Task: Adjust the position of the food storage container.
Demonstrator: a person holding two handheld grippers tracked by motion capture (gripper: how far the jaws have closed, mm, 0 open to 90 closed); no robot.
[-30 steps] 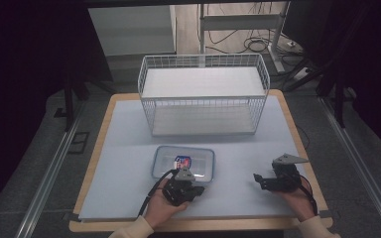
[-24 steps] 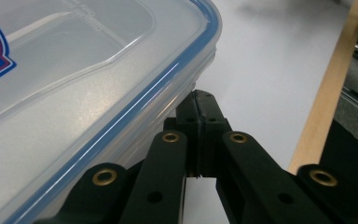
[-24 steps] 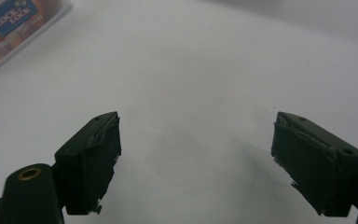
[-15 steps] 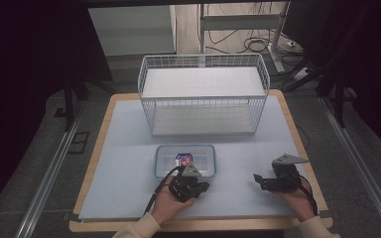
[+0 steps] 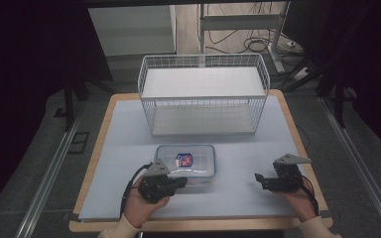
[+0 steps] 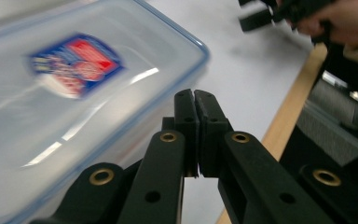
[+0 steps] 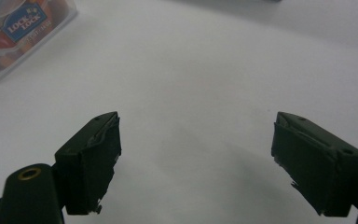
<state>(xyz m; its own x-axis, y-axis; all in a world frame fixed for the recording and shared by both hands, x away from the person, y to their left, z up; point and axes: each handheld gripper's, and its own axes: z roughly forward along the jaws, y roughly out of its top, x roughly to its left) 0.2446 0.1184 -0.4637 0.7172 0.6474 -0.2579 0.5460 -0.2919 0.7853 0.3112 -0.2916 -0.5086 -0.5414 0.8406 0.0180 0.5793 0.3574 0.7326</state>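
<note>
Left of centre in the bottom half of the high view, the left gripper [image 5: 181, 182] sits right at the near long edge of the clear rectangular plastic food container with the blue-and-red label on its lid [image 5: 186, 165]. In the left gripper view its jaws are pressed together with nothing between them, tips just off the container's lid rim [image 6: 168, 70]. So it looks like the approach step: the person is lining up on the box, not holding it yet. Next move probably calls for spreading those jaws and getting a bite on the lid rim or a side latch, which can't happen while they're shut.

The container itself lies flat on the pale grey table mat [image 5: 124, 163], centre frame, just in front of the white wire basket shelf [image 5: 203, 96], with a bare strip between them.

Room-wise, the mat is bare on both sides of the box. The wooden table edge [image 5: 101, 220] runs close behind the left hand, so not much room to back up.

Over at the lower right, the right gripper [image 5: 258, 178] hovers well apart from the box, jaws wide open over bare mat.
</note>
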